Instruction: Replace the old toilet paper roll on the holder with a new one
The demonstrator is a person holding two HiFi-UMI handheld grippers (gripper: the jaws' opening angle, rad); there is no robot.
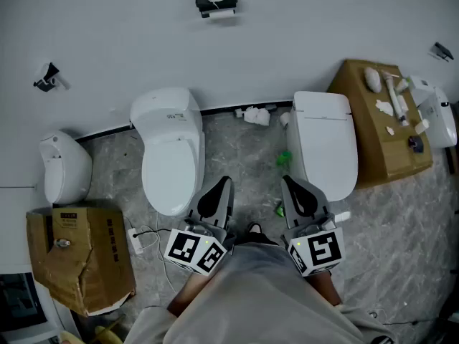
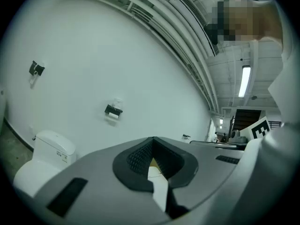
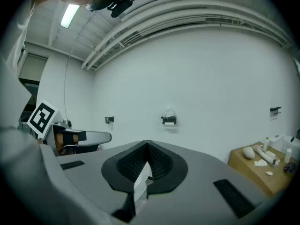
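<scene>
Closed and empty, the left gripper (image 1: 223, 185) and right gripper (image 1: 287, 183) sit level by the body, facing the distant wall holder (image 1: 215, 4), seemingly poised to approach.

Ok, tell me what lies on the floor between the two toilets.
In the head view, white clutter by the wall and a green item beside the right toilet; floor near the left toilet is bare.

Two toilets (image 1: 168, 149) (image 1: 326, 145), two boxes (image 1: 82, 256) (image 1: 380, 120), two hand-held grippers (image 1: 224, 183) (image 1: 287, 181)

Dim, flat light; fisheye-dark corners
</scene>
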